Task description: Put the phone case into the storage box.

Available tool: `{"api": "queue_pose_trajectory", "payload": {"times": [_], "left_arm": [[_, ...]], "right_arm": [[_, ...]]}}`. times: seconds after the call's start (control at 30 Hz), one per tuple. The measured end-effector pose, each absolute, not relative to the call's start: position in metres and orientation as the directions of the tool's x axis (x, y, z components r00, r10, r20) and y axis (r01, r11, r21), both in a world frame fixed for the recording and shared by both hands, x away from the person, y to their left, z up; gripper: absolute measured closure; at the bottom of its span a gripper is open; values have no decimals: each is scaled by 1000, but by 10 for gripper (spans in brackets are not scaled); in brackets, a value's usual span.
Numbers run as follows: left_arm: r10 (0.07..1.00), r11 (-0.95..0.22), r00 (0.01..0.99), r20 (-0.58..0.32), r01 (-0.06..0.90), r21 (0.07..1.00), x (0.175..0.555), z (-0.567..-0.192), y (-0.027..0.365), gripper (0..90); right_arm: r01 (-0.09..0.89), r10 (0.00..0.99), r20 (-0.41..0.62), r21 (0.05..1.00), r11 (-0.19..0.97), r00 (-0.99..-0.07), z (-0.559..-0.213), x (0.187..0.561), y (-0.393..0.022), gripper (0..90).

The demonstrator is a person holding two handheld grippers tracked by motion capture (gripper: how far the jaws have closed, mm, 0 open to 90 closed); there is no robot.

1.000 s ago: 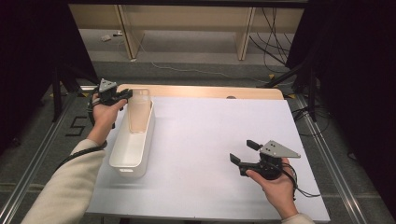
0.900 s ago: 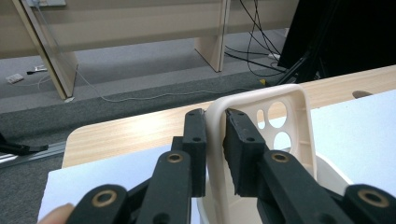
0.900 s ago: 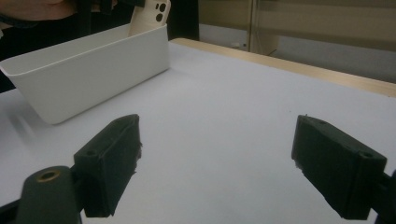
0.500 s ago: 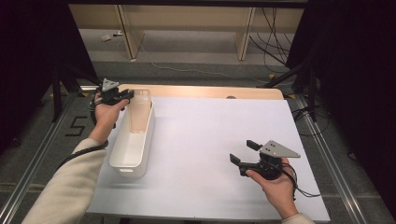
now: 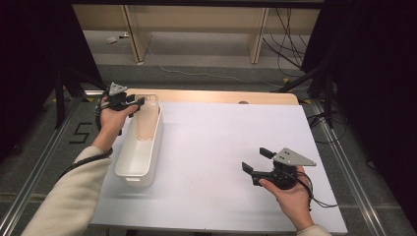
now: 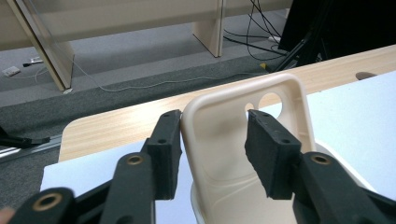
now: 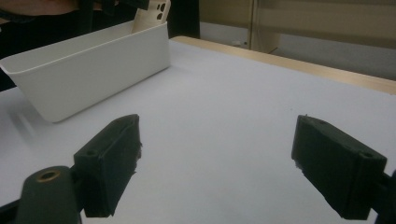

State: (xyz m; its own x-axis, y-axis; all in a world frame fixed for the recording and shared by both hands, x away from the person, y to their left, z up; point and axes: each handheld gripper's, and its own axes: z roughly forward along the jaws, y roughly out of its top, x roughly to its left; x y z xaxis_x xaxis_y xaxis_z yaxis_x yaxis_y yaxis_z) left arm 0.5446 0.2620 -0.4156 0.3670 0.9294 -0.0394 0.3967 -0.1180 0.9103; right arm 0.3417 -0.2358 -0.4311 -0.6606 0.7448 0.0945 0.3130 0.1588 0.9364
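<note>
A beige phone case stands tilted in the far end of a long white bin at the table's left. My left gripper hovers at the case's top, open. In the left gripper view the case shows its camera cut-outs between the jaws, and the left pad sits right beside the case's left rim; I cannot tell whether they touch. My right gripper is held low over the white table at the front right, open wide with nothing between its jaws.
A bare wooden strip runs along the table's far edge. Beyond it are floor, shelf legs and cables. From the right gripper view the bin lies ahead to the left, with the case sticking up behind it.
</note>
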Motion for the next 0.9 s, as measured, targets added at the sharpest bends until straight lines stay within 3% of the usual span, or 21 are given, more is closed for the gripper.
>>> {"api": "queue_pose_trajectory", "payload": {"times": [0.2,0.43,0.9], "left_arm": [[930,-106,366,-43,377,920,538,-408,265,559],[964,-62,260,-55,421,905,533,-405,271,892],[968,-81,247,-44,472,878,543,-415,265,895]], "right_arm": [[313,744,97,937,157,-661,-431,342,-236,169],[311,744,95,937,157,-662,-431,342,-236,169],[315,745,94,935,162,-660,-431,342,-237,169]]}}
